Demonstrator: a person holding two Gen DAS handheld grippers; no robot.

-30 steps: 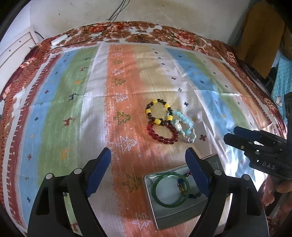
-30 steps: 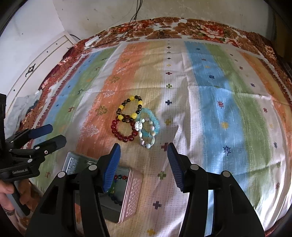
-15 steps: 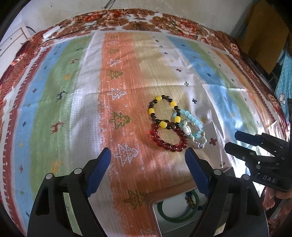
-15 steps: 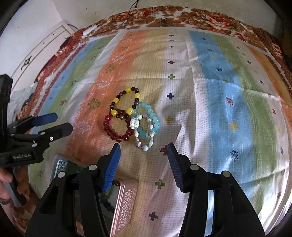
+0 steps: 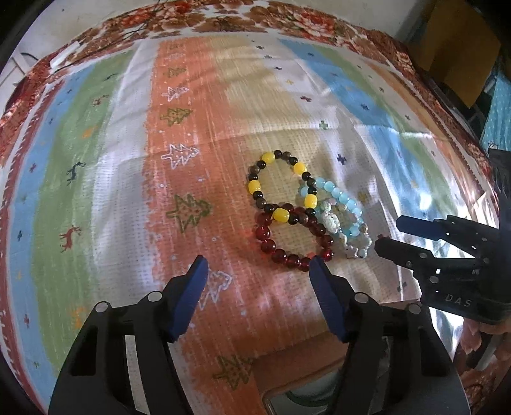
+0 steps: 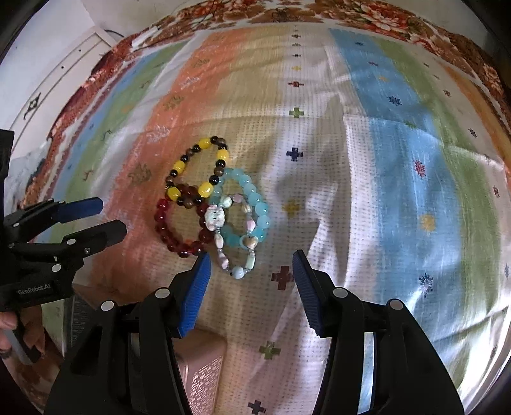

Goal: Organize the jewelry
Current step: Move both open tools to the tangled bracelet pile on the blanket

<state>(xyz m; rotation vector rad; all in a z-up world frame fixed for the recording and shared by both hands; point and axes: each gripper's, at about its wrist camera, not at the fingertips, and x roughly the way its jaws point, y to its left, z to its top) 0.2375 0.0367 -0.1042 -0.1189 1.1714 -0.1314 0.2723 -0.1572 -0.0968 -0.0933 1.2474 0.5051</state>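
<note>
Several bead bracelets lie overlapping on the striped cloth: a yellow-and-dark one, a dark red one, a light blue one and a pale mixed-stone one. My left gripper is open and empty just short of the red bracelet; it also shows in the right wrist view. My right gripper is open and empty just short of the pale bracelet; it also shows in the left wrist view.
A metal tin sits at the near edge under the grippers, mostly hidden. The striped cloth covers a bed with a floral border. A white cabinet stands at the left, and a brown board at the far right.
Both grippers have moved forward toward the bracelets, which now look larger and closer. The tin has slid almost out of view at the bottom. The left jaws look narrower.
</note>
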